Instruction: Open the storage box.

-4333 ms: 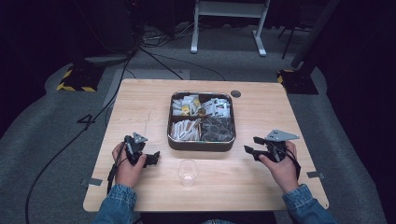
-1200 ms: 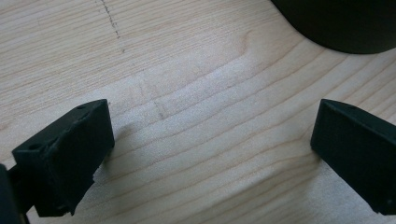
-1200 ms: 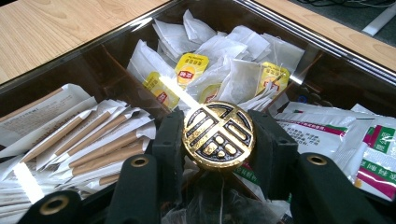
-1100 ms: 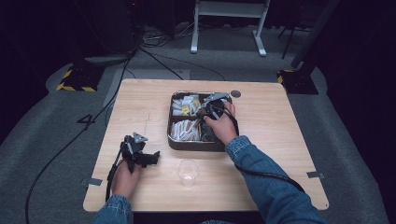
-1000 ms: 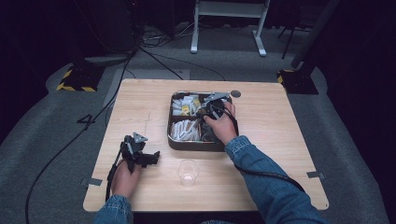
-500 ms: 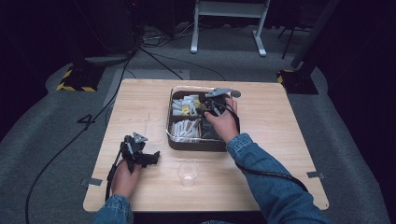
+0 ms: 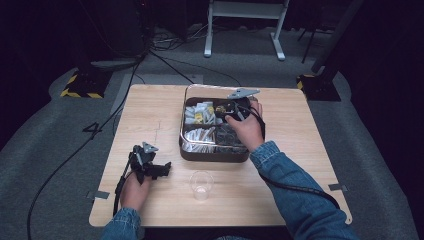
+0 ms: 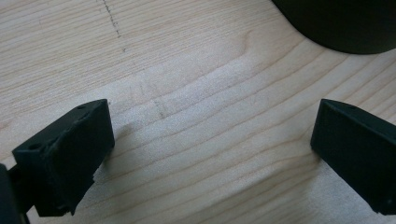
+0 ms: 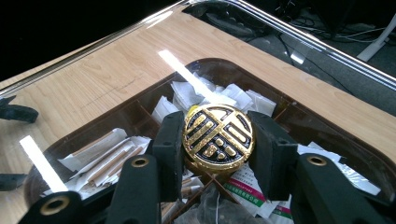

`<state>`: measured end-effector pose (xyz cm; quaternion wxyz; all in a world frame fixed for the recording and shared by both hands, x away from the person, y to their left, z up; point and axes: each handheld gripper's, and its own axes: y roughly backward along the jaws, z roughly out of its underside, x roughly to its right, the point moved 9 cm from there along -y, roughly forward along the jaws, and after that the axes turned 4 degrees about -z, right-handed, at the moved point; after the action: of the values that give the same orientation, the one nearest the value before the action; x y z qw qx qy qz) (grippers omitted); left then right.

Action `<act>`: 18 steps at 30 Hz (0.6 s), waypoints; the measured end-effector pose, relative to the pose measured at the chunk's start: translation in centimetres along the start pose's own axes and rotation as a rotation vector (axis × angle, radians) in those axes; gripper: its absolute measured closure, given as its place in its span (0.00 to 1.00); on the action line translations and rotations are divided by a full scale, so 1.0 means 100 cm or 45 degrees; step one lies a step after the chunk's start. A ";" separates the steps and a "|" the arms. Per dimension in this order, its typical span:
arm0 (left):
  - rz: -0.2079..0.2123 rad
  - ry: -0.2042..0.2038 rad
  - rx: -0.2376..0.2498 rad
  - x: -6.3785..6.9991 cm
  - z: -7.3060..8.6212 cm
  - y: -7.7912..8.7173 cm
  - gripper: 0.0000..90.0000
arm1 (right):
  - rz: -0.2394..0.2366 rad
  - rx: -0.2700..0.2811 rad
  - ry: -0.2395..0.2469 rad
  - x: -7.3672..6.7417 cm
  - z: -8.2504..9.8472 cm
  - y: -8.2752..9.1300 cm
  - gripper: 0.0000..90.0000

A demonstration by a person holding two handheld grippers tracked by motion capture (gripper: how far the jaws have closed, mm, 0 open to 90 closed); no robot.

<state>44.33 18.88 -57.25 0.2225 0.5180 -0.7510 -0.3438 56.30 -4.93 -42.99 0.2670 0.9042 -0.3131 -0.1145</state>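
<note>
A dark square box [image 7: 215,155] with compartments of paper sachets and wrapped sticks stands mid-table. Over it sits a clear lid [image 9: 303,70] with a round gold-and-black knob [image 9: 218,137]. My right gripper [image 9: 218,142] is shut on that knob, one pad on each side, and the lid hangs a little above the box. In the high view the right gripper [image 7: 227,109] is over the box's far half, with the lid's far rim [image 7: 200,88] raised. My left gripper [image 7: 162,169] rests on the wood near the front left, open [image 8: 212,154] with nothing between its jaws.
A clear plastic cup [image 7: 201,185] stands upright in front of the box, right of the left gripper. The box's dark wall [image 8: 345,23] shows at the top of the left gripper view. Bare wood table [image 7: 300,130] lies right of the box.
The right hand came from the table's right side to the box, closed on the knob, and has now risen with the lid. The left gripper has stayed put.
</note>
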 end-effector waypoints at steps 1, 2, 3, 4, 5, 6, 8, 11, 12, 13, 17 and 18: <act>-0.001 -0.001 0.000 0.000 0.000 0.000 0.00 | -0.001 0.003 0.001 0.000 0.000 0.003 0.65; -0.001 0.000 0.001 0.000 0.000 0.000 0.00 | 0.000 0.005 0.000 0.000 -0.001 0.005 0.65; -0.001 -0.001 0.000 0.000 0.000 0.000 0.00 | -0.001 0.006 0.001 0.001 -0.001 0.007 0.65; -0.001 -0.001 0.001 0.000 0.000 0.000 0.00 | -0.002 0.008 -0.001 0.001 -0.001 0.010 0.65; -0.001 0.000 0.001 0.000 0.000 0.000 0.00 | -0.001 0.009 0.001 0.001 -0.001 0.011 0.65; -0.001 -0.001 0.000 0.000 0.000 0.000 0.00 | 0.001 0.007 0.002 0.002 0.000 0.014 0.65; -0.003 0.000 0.000 0.000 0.000 0.000 0.00 | 0.012 0.006 0.003 0.005 0.001 0.022 0.65; -0.010 0.000 -0.002 0.000 0.000 0.001 0.00 | 0.017 0.011 0.001 0.008 0.002 0.028 0.65; -0.012 -0.002 -0.002 0.000 0.001 0.001 0.00 | 0.019 0.013 -0.002 0.009 0.003 0.030 0.65; -0.013 -0.001 -0.002 0.000 0.001 0.001 0.00 | 0.024 0.020 -0.005 0.011 0.003 0.034 0.65; -0.012 0.001 -0.001 0.000 0.000 0.001 0.00 | 0.040 0.031 -0.014 0.017 0.007 0.048 0.65; -0.011 0.001 0.000 0.000 0.000 0.000 0.00 | 0.048 0.030 -0.017 0.019 0.009 0.053 0.65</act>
<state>44.28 18.92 -57.24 0.2213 0.5214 -0.7486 -0.3446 54.77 -10.05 -40.91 0.2562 0.9005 -0.3330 -0.1117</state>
